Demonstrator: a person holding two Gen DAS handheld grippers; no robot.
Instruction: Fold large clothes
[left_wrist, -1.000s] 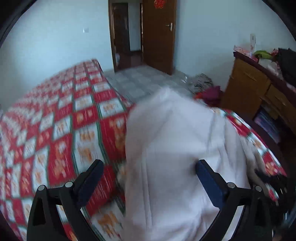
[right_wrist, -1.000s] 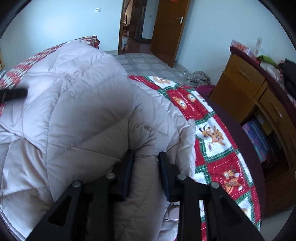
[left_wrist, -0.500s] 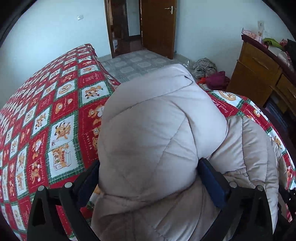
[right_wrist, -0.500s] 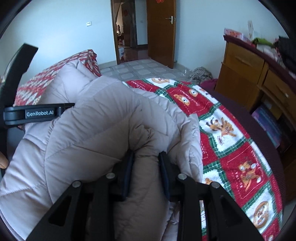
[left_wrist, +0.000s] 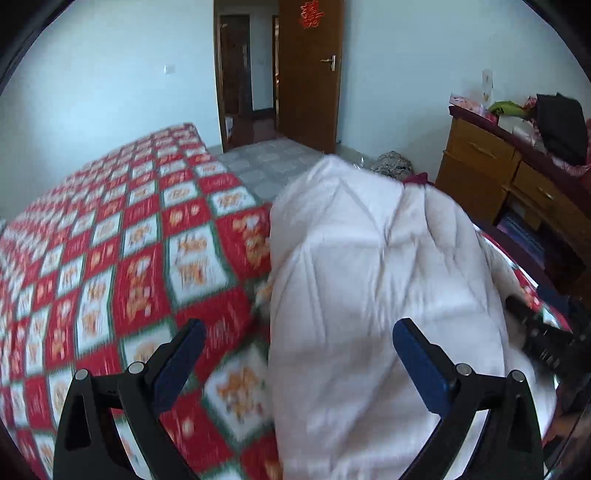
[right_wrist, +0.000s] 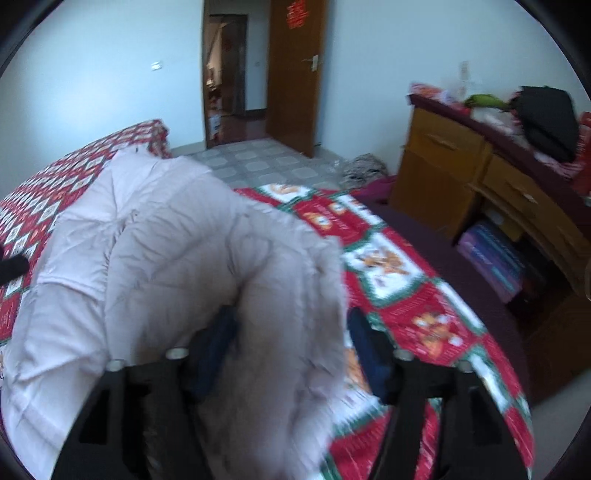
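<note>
On the bed (left_wrist: 110, 266), which has a red, white and green patterned cover, lies the padded jacket (left_wrist: 369, 277), pale and quilted, bunched up toward the near right part of the cover. The left hand-held gripper (left_wrist: 295, 363) stands wide apart with nothing between its blue pads; its left finger is over the bare cover and its right finger over the jacket. Half a second ago the jacket bulged between these same fingers, so the gripper has drawn back and let it go.

The left wrist view shows the broad bare side of the bed, and at its right edge a black part of the other tool. The right wrist view shows instead the far corner of the bed (right_wrist: 406, 258), the dark floor and the wooden dresser (right_wrist: 461, 177) with stacked things under it.

The right hand-held gripper (right_wrist: 291, 350) has its fingers parted around a thick fold of the jacket (right_wrist: 166, 240); earlier they were clenched narrowly on it. Whether the pads press the cloth now cannot be told, because the picture is blurred.

A red paper character hangs on the brown door (left_wrist: 310, 74); it is too small to read.
</note>
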